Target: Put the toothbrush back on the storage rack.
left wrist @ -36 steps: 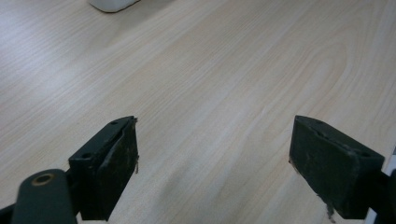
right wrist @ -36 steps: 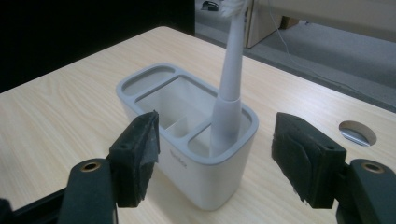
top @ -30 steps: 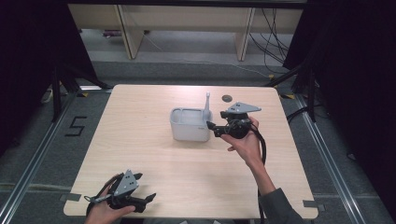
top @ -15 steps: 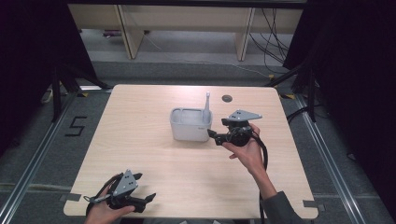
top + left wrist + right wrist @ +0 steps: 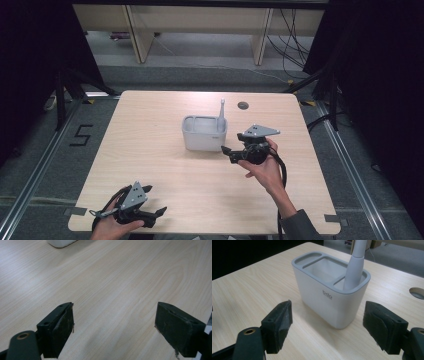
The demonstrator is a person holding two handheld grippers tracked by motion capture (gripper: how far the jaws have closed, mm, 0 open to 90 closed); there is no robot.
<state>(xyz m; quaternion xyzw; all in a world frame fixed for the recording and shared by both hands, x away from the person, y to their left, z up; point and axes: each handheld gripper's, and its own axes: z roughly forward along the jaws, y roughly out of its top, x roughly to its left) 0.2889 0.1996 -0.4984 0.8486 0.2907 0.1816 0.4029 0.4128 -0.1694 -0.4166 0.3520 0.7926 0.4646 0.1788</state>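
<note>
A white holder (image 5: pixel 204 132) with a grey compartmented rim stands mid-table. A white slender handle (image 5: pixel 221 114) stands upright in its right-hand compartment. My right gripper (image 5: pixel 227 152) hovers just right of the holder, near its front corner, jaws pointing at it. In the right gripper view the holder (image 5: pixel 329 297) and handle (image 5: pixel 355 267) sit a short way beyond the right gripper (image 5: pixel 329 315). Its jaws have just been opening, and nothing is between them. My left gripper (image 5: pixel 156 202) rests open near the front left edge, and in its own view the left gripper (image 5: pixel 115 320) has only bare wood between the jaws.
The light wooden table (image 5: pixel 150 125) has a round cable hole (image 5: pixel 243 105) behind the holder, and this hole (image 5: pixel 418 292) also appears at the right of the right gripper view. Dark curtains flank the table. Bare wood lies between the two grippers.
My right gripper has drawn back from the holder toward the near edge and sunk a little. The handle stays standing in the holder. The left gripper has not moved.
</note>
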